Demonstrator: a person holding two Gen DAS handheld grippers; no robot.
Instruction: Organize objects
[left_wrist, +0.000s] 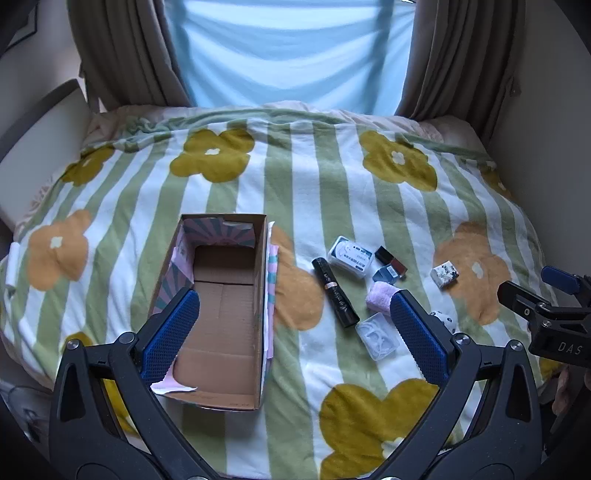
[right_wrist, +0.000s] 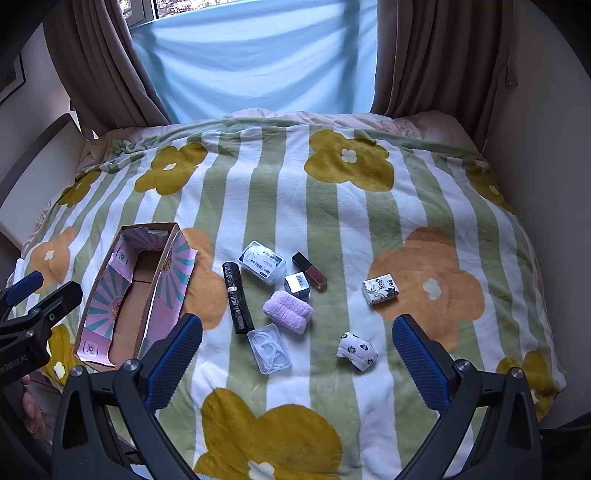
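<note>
An empty cardboard box lies open on the bed at the left. To its right lie a black roll, a white floss box, a dark red lipstick, a small silver box, a purple cloth, a clear case, a patterned tissue pack and a patterned white cloth. My left gripper is open above the box's right side. My right gripper is open above the items. Both are empty.
A flowered striped blanket covers the bed. Curtains and a window with a blue sheet are behind. A headboard is at the left, a wall at the right.
</note>
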